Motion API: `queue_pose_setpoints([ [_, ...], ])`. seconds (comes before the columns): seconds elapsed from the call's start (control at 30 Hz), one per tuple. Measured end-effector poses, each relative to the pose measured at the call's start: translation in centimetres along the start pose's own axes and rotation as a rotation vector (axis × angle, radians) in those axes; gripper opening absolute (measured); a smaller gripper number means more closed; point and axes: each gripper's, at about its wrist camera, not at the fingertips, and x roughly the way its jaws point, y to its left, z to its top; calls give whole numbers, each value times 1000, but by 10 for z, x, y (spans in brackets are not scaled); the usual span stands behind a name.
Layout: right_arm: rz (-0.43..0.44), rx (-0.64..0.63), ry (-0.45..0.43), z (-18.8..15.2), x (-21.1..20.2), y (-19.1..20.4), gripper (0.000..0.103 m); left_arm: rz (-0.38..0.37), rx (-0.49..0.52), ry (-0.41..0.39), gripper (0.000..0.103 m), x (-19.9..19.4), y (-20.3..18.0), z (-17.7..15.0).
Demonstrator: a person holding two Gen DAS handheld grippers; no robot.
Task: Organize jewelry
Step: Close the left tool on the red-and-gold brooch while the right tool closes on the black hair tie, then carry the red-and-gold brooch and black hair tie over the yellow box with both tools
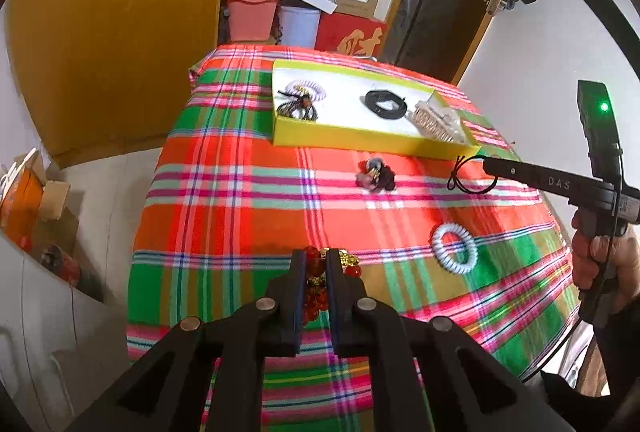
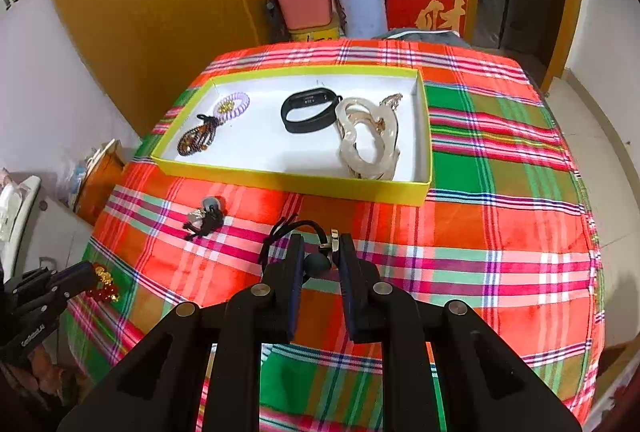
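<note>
My left gripper (image 1: pixel 316 264) was clenched on a bracelet of red glass beads with gold charms (image 1: pixel 320 272), the beads bunched between the two black fingers and lifted a little clear of the bright red, green and pink plaid cloth (image 1: pixel 224 216) that covered the table. My right gripper (image 2: pixel 318 252) was clamped on a thin black elastic hair tie with a dark round bead and a small metal clasp (image 2: pixel 320 260), whose loop and knotted ends hung out past the fingertips above the cloth.

At the far side of the table lay the shallow yellow cardboard tray with a white floor (image 2: pixel 288 177). In it were a lilac spiral hair tie (image 2: pixel 234 105) and a brown beaded bracelet (image 2: pixel 196 139) at the left end, a black fitness band (image 2: pixel 310 109) near the middle, and a cream marbled hair claw (image 2: pixel 368 135) at the right end, just beside the band.

Outside the tray, on the cloth, a small dark hair ornament with pale trimmings (image 1: pixel 375 173) sat near the tray's front wall, between my two grippers. A white spiral hair tie (image 1: pixel 454 248) lay flat closer to me, below my right gripper in the left camera's view. My right hand (image 1: pixel 600 256) gripped its handle at that picture's right edge.
</note>
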Motion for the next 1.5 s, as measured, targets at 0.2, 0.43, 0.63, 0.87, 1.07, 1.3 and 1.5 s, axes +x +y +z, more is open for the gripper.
queue_pose_setpoints([
  [0.2, 17, 12, -28, 5, -12, -2, 17, -20, 16, -37, 9, -4, -9, 21],
  [0.43, 27, 17, -53, 21, -14, -1, 17, -36, 41, -77, 9, 6, -22, 55],
  [0.63, 33, 30, -70, 41, -3, -2, 17, -39, 42, -90, 9, 23, -22, 84],
  [0.87, 39, 44, -78, 63, 16, 1, 17, -35, 46, -92, 9, 47, -19, 114],
  [1.07, 45, 35, -54, 70, 37, 7, 17, -35, 52, -70, 9, 71, -18, 128],
  [1.3, 49, 30, -1, 70, 61, 6, 17, -44, 61, -28, 10, 100, -17, 132],
  [1.5, 47, 46, 39, 68, 76, 2, 17, -46, 52, 8, 10, 119, -12, 131],
])
